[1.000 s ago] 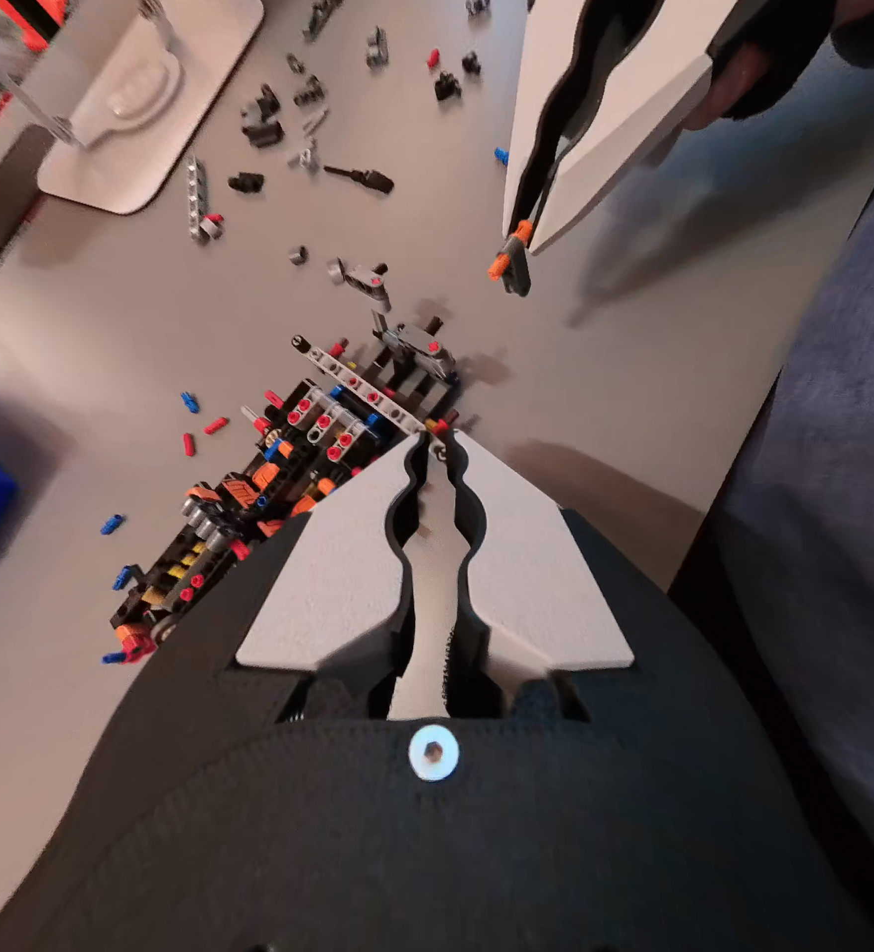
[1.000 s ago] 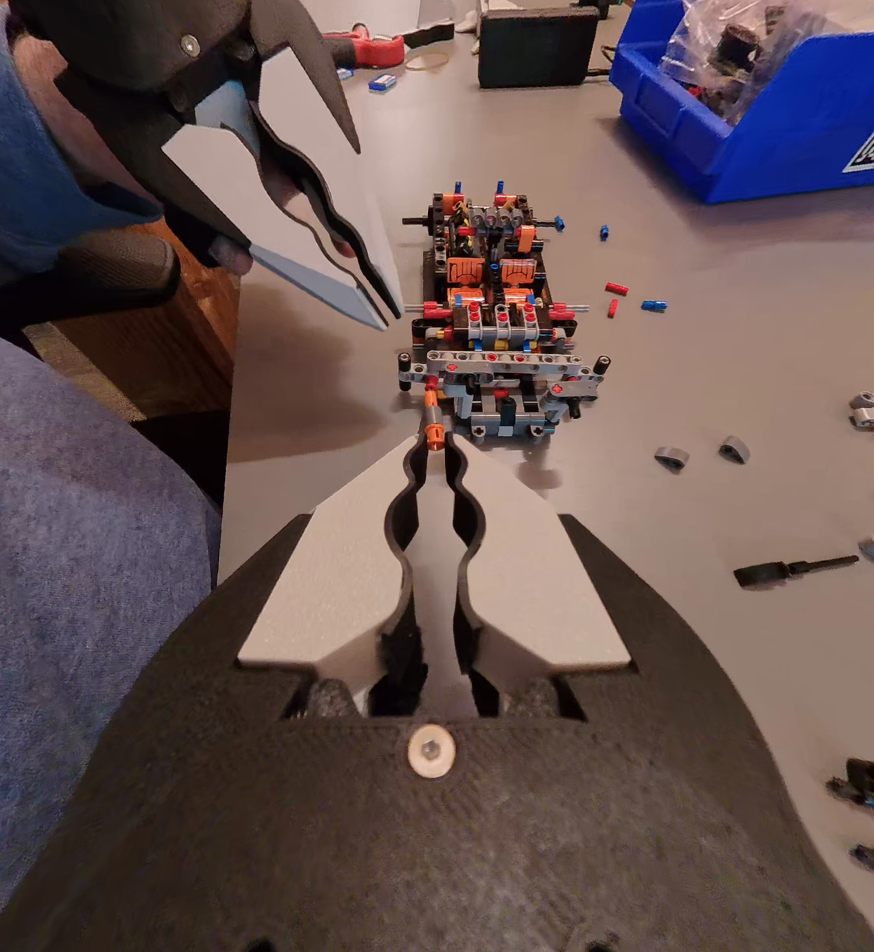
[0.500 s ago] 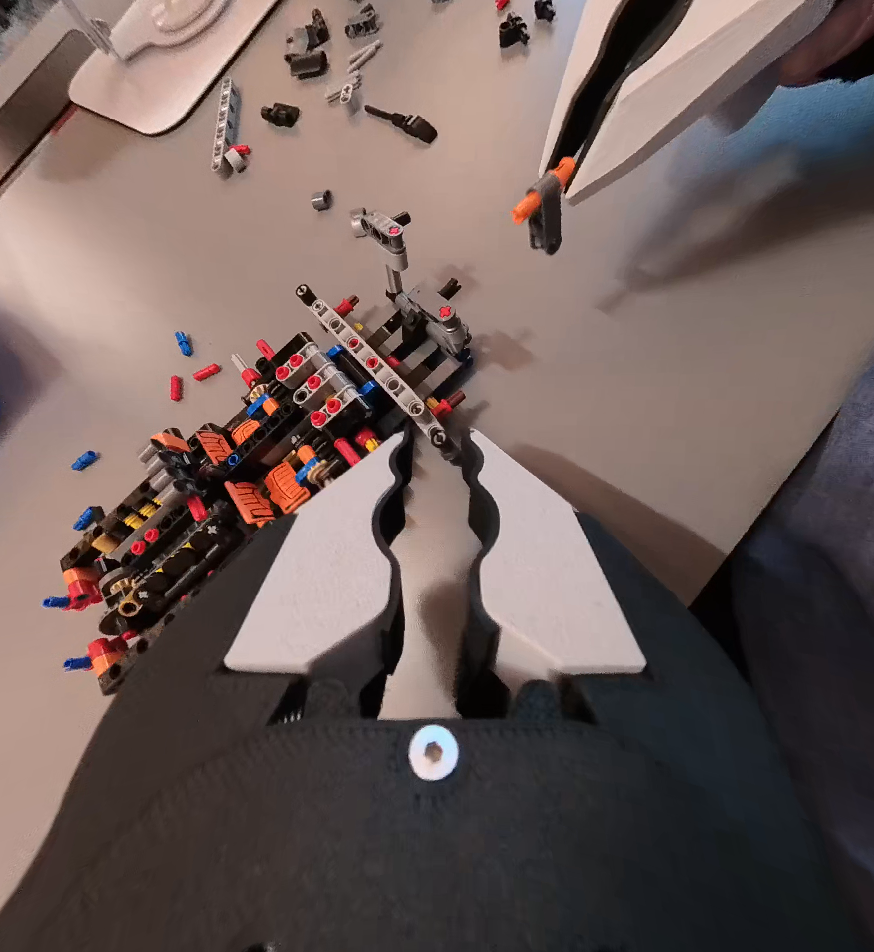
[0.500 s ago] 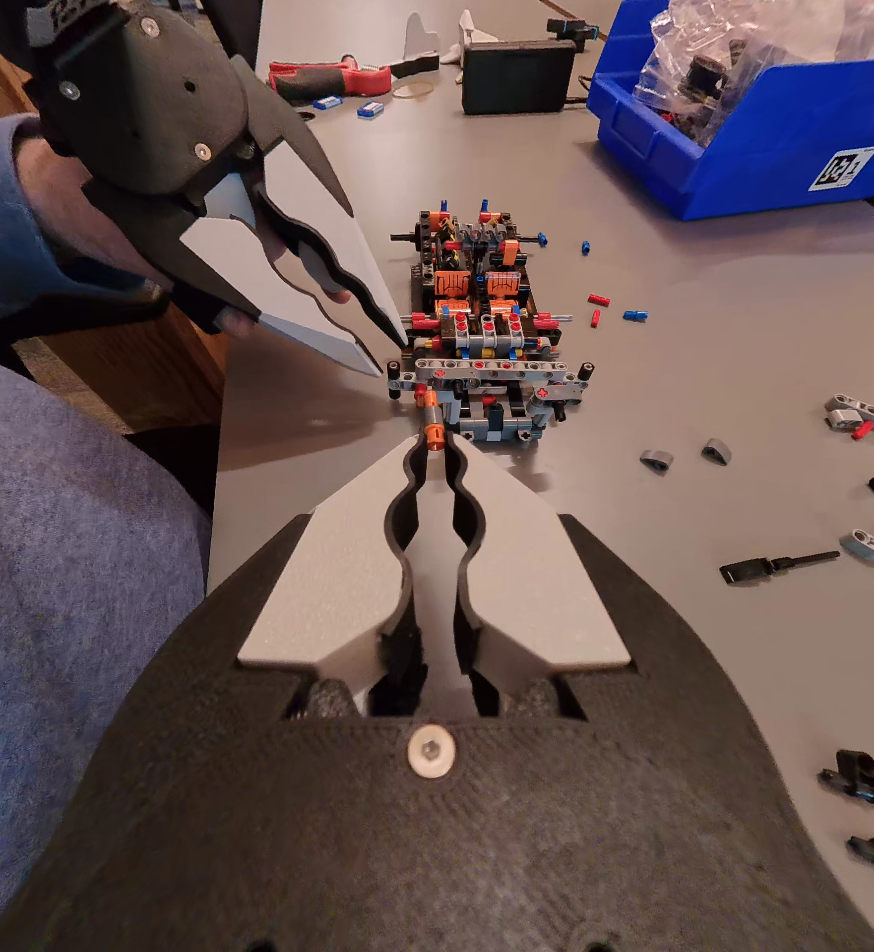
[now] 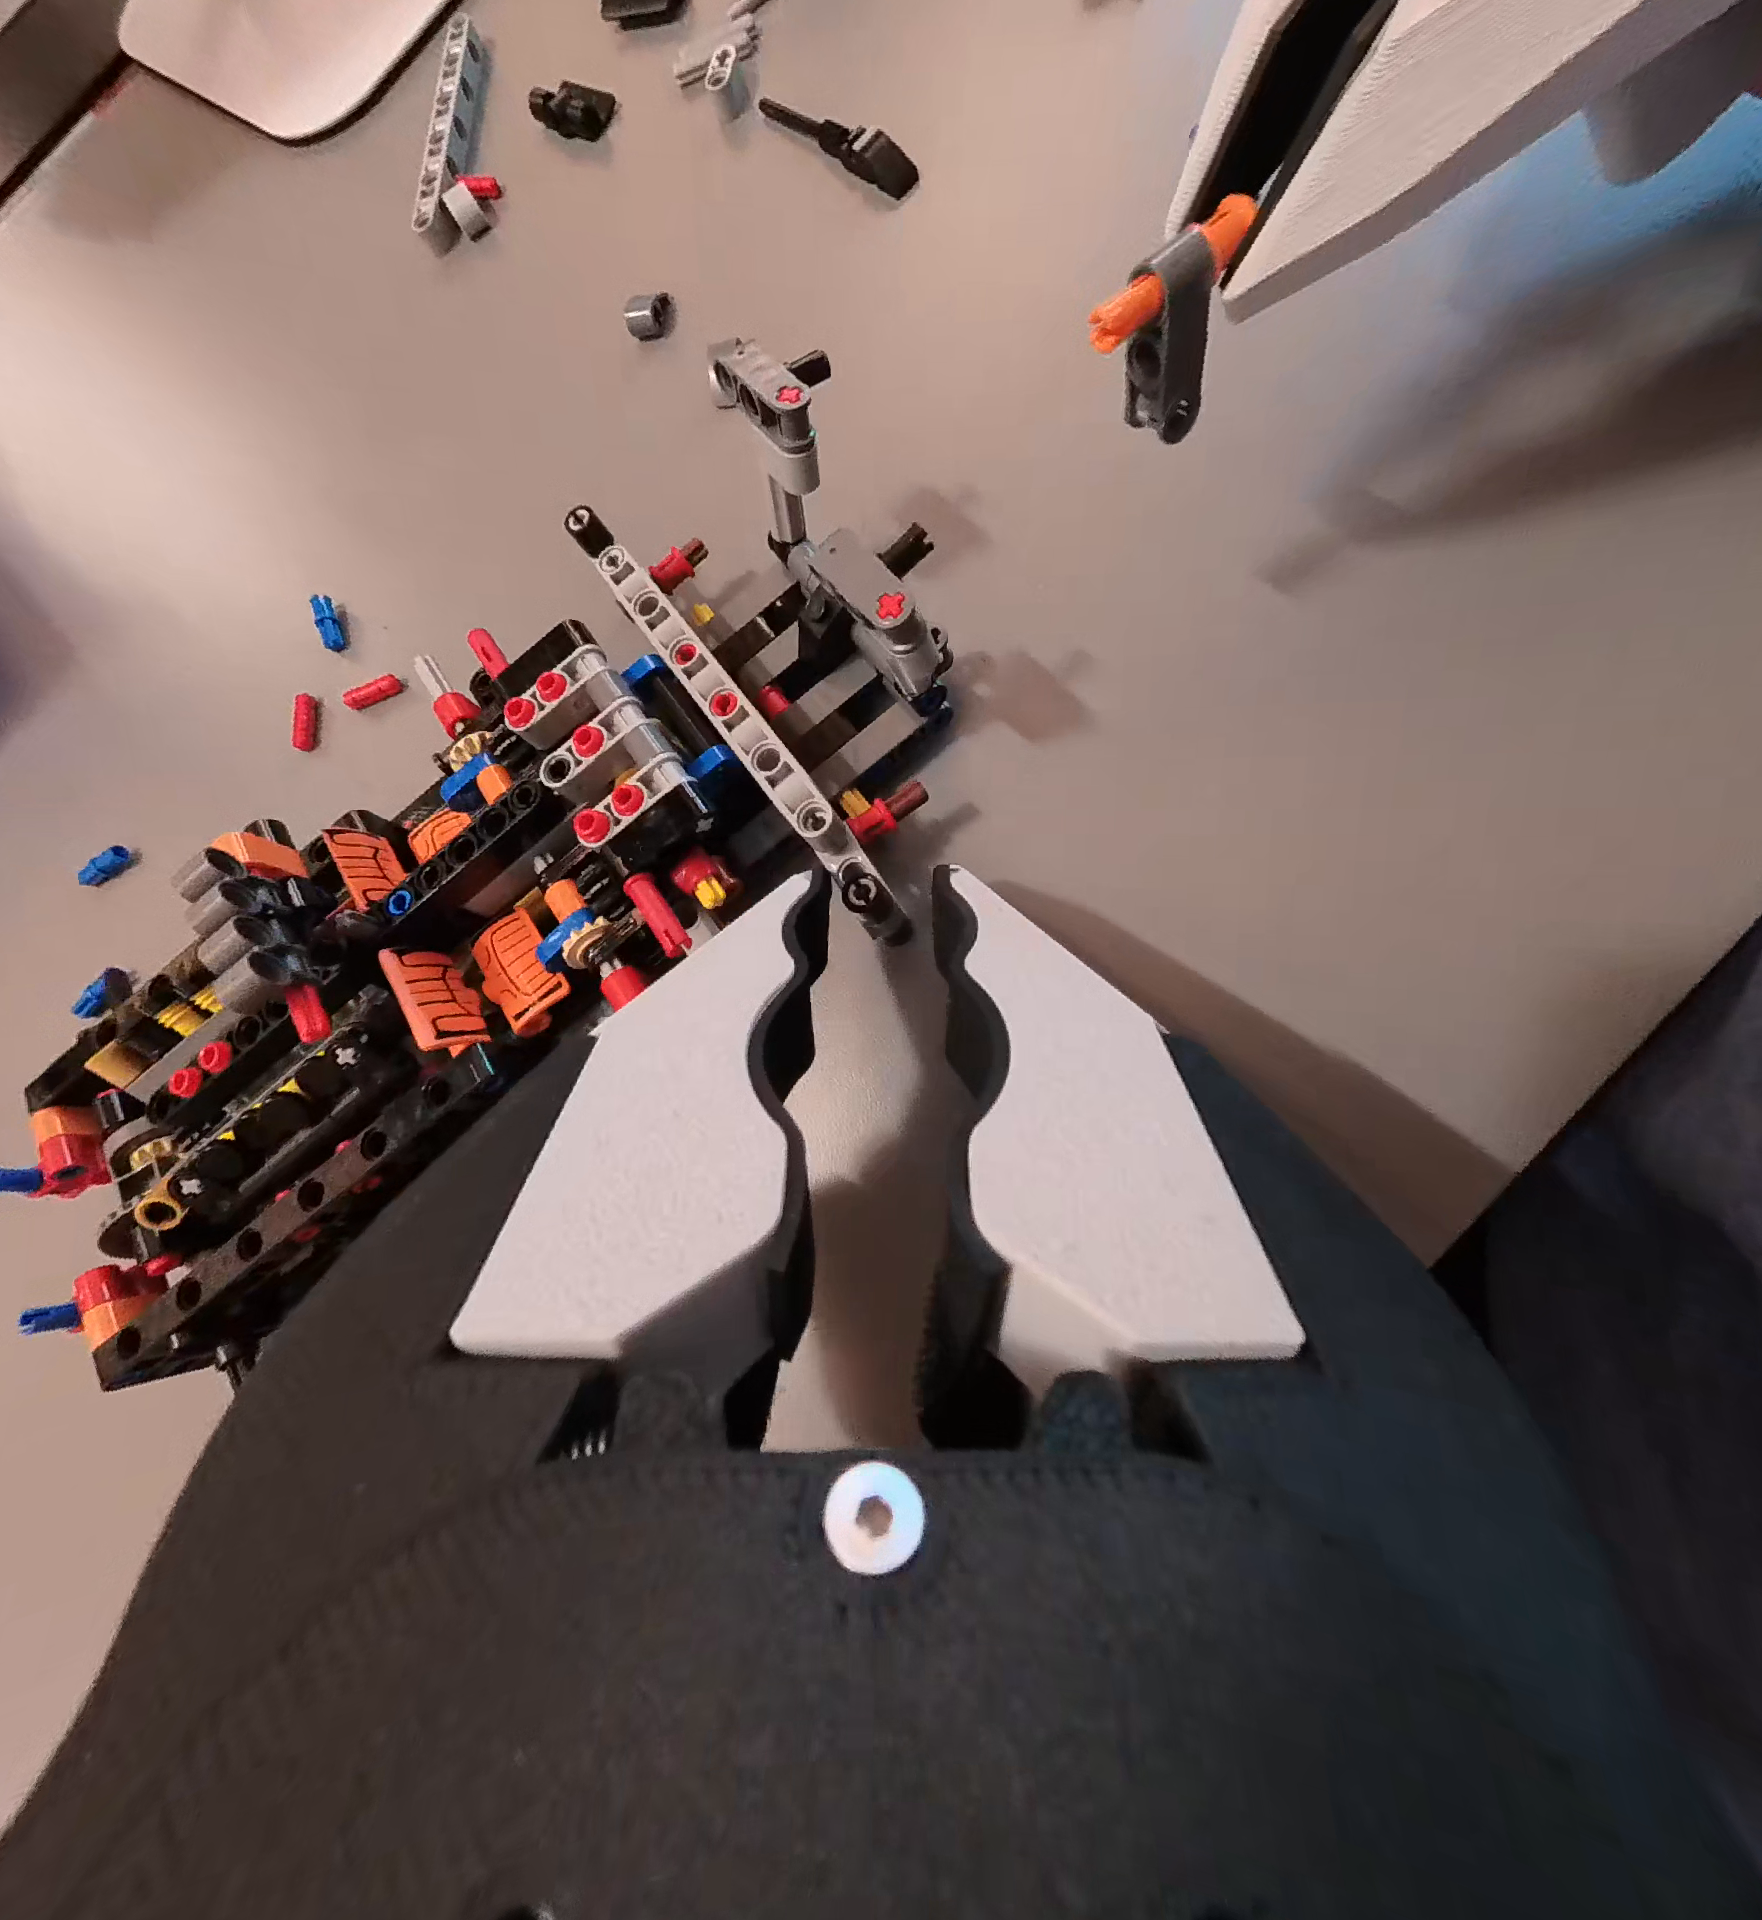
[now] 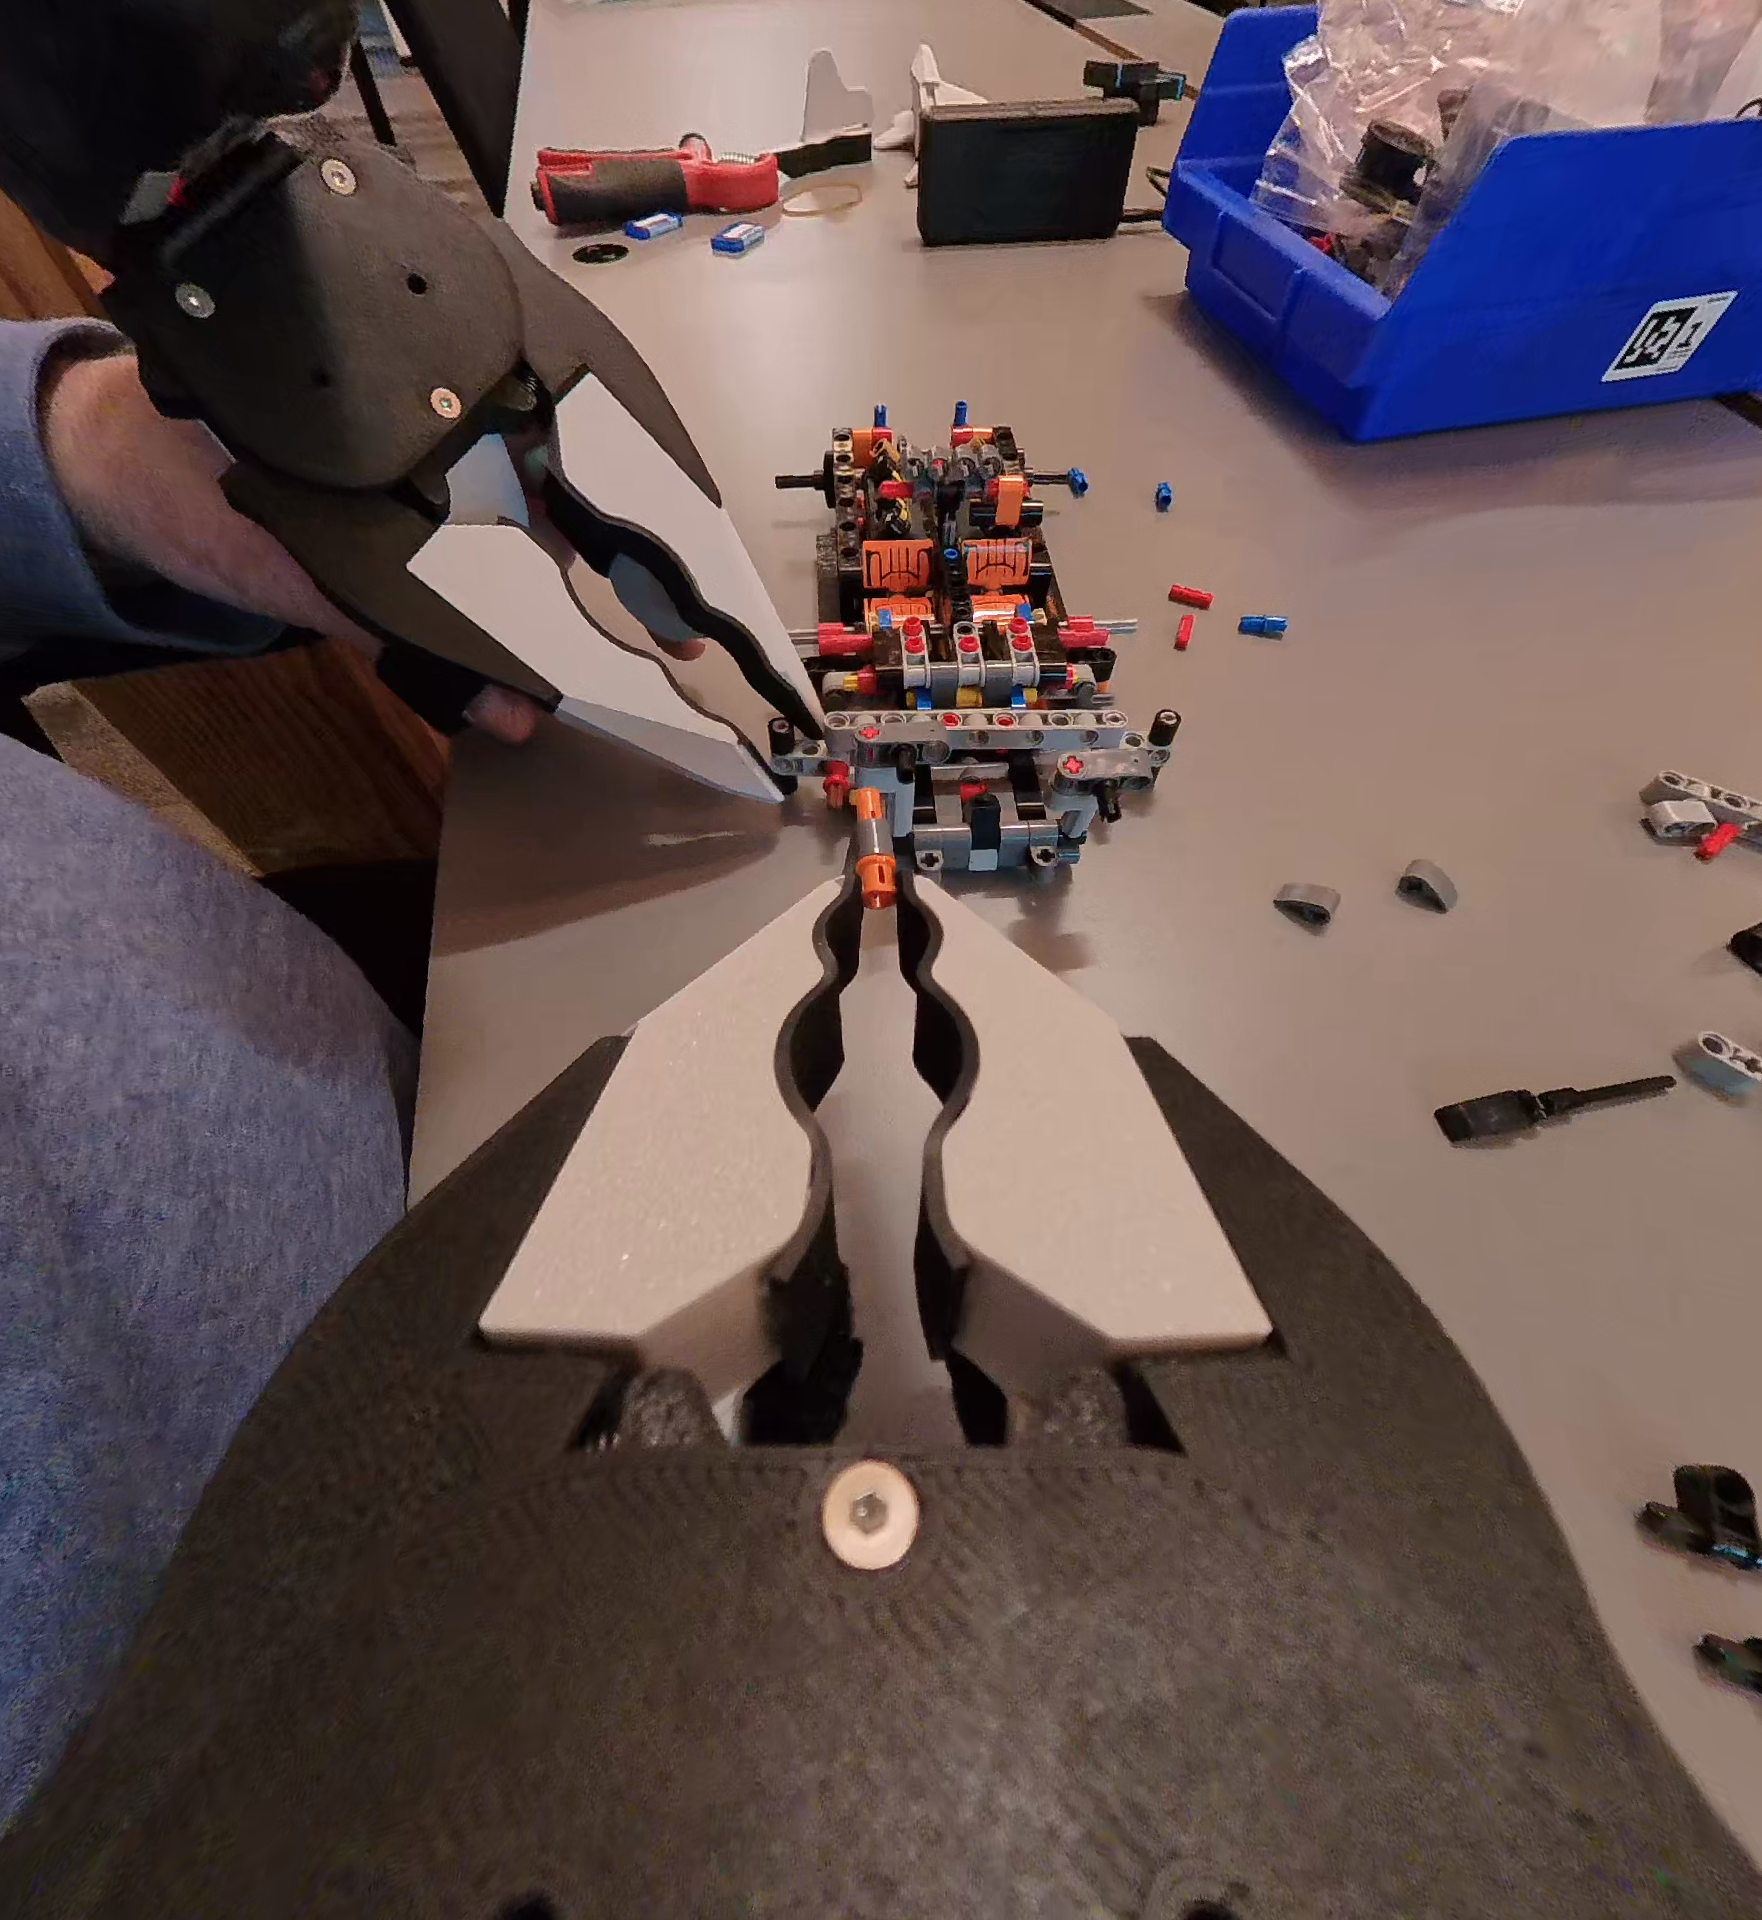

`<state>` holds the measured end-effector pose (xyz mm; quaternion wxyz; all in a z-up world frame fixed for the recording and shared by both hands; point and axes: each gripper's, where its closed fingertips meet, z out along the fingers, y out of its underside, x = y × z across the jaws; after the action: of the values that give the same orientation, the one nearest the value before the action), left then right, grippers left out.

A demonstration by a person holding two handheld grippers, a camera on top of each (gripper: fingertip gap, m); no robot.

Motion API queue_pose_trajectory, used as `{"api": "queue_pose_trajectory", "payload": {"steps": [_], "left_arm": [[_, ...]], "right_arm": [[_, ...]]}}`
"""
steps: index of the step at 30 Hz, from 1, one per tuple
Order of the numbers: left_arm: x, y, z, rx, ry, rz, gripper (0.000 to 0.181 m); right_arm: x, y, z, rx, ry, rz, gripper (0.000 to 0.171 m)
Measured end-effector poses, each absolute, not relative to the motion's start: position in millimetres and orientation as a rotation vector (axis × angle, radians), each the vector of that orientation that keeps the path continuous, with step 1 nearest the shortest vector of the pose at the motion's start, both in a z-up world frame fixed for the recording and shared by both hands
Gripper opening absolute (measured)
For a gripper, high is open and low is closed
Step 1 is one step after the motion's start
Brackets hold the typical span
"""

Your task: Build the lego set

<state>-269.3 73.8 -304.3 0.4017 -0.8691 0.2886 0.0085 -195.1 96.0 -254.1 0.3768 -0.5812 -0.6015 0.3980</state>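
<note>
Grey surface [image 6: 1479, 1299] carries everything you are working with, and the half-built lego model [image 6: 960, 644] stands on it near its left edge, straight ahead of your right gripper. Starting at the left in the right wrist view, your left gripper [image 6: 789, 764] reaches in with its jaws a little apart, one tip above and one below the left end of the model's long grey beam [image 6: 970, 724]; whether the tips touch that beam cannot be told. The left wrist view shows the same spot from behind: your left gripper [image 5: 882, 883] has the black-capped end of that grey beam [image 5: 742, 727] sitting in the gap between the tips, with bare surface visible on either side of it. Further right, your right gripper [image 6: 872, 894] has its jaws closed on a small grey link with orange pins [image 6: 869, 847], held just in front of the model's near corner. Only the left wrist view shows this link [image 5: 1168, 322] hanging downward, lifted clear of the surface. Only the right wrist view takes in the blue bin [image 6: 1542, 281] at far right, with loose parts [image 6: 1552, 1107] scattered on the surface beneath it.
</note>
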Motion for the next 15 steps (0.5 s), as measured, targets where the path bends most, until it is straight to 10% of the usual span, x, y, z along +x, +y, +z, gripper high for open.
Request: {"api": "queue_pose_trajectory", "payload": {"steps": [15], "left_arm": [[-269.7,78.3,-308.4,-2.211,0.687,0.033,0.017]], "right_arm": [[-193.6,95.7,-259.7,-1.487,-1.549,1.011,0.004]]}}
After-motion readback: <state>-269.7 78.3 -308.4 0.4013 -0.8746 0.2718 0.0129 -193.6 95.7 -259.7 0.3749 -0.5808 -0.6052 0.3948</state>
